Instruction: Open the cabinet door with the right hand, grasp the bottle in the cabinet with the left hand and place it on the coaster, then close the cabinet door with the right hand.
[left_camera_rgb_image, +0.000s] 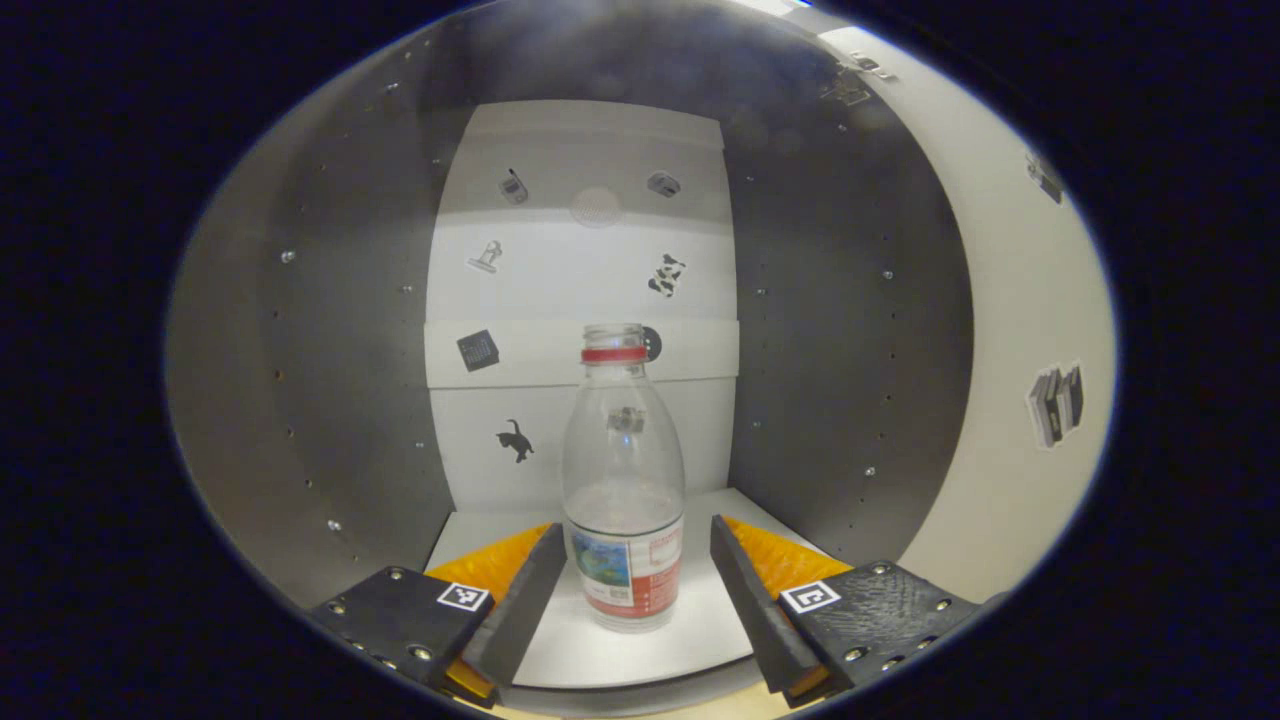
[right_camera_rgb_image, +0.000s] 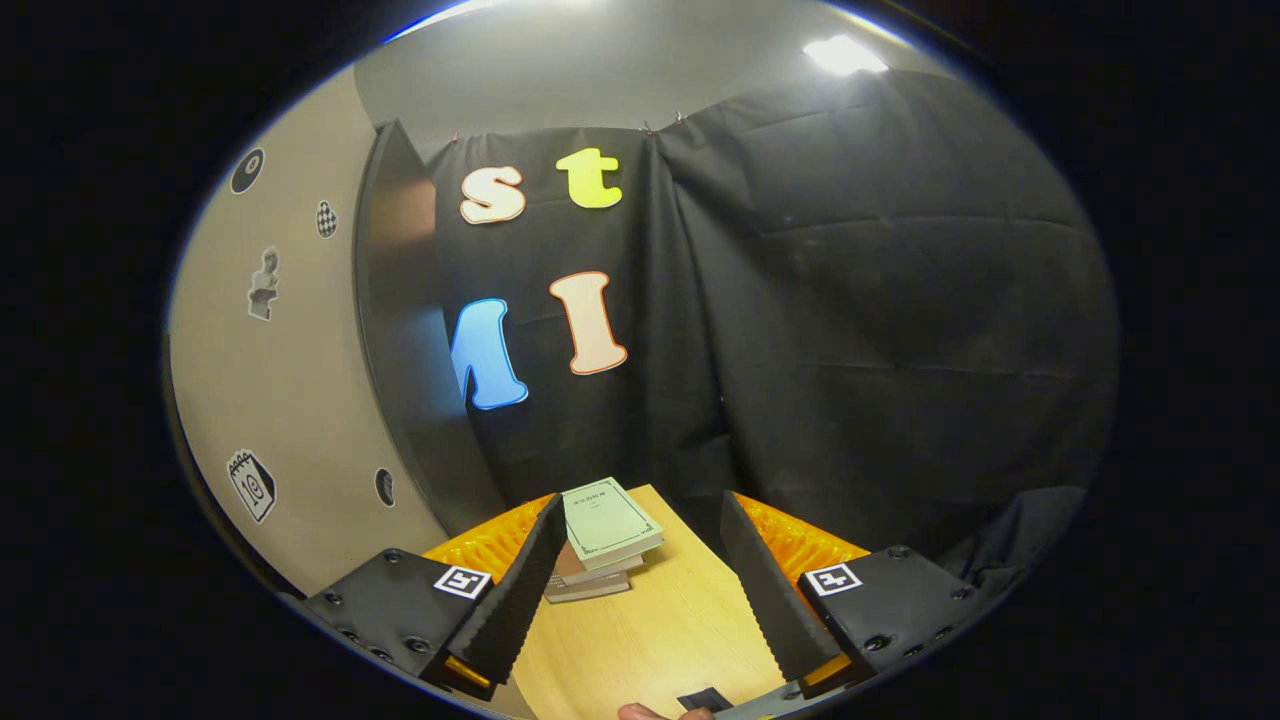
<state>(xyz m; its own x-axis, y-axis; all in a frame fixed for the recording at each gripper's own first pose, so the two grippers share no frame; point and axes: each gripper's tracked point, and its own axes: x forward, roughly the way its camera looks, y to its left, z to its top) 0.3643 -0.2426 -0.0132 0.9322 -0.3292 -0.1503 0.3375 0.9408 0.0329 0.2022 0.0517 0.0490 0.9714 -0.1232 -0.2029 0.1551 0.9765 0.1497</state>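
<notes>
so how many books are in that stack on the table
2 at least: a pale green book on top and a brownish book under it, on the wooden table. The right gripper's finger covers the stack's left edge, so more may hide.

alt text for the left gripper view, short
A clear plastic bottle with a red neck ring and no cap stands upright on the white cabinet shelf, between the open fingers of the left gripper, which do not touch it. Small stickers dot the white back wall; grey side walls flank it.
</notes>
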